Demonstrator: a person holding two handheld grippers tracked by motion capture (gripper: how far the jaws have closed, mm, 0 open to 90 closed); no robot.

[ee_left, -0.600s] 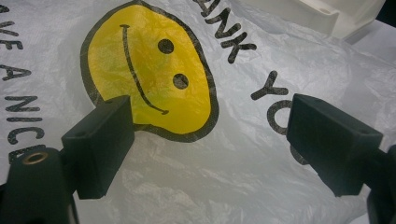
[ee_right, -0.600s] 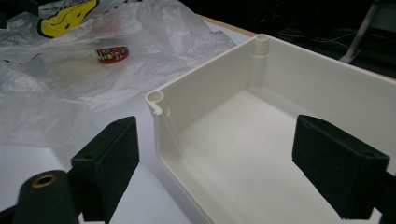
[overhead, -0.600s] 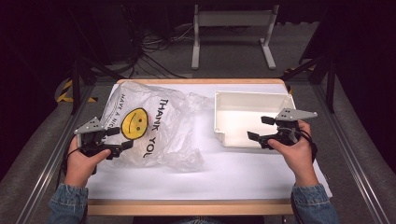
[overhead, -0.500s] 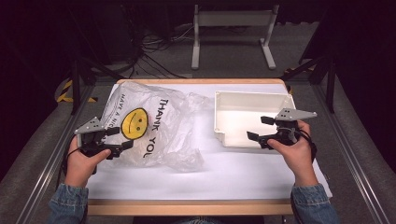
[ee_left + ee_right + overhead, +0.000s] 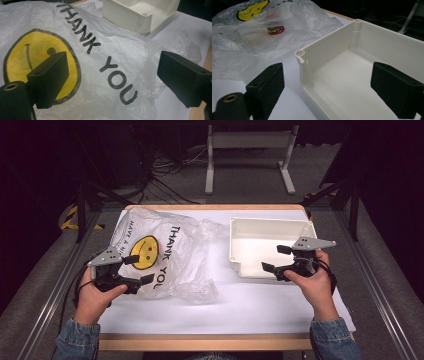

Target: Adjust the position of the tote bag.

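While both hands are hovering low over the bench, the high view is showing almost nothing shifting against the frames from just before: the left tongs are sitting where they were, at the near-left edge of the crumpled plastic bag, and the right tongs are hanging over the near wall of the white tray; that stillness is suggesting a pause before any real work, so I am judging that emptying the bag into the tray is not yet beginning. Both pairs are standing wide open and holding nothing. Looking along the left tongs, the bag's yellow smiley face and its "THANK YOU" lettering are lying flat just beneath the spread jaws, neither pad pressing on the film, with the tray's corner lying farther off. Looking along the right tongs, the jaws are straddling the tray's near corner post without touching it, the tray is lying empty, and a small red round item is showing through the clear plastic inside the bag, well apart from the tray. Reaching that item is probably calling for one hand pinching the film while the other is opening the mouth.
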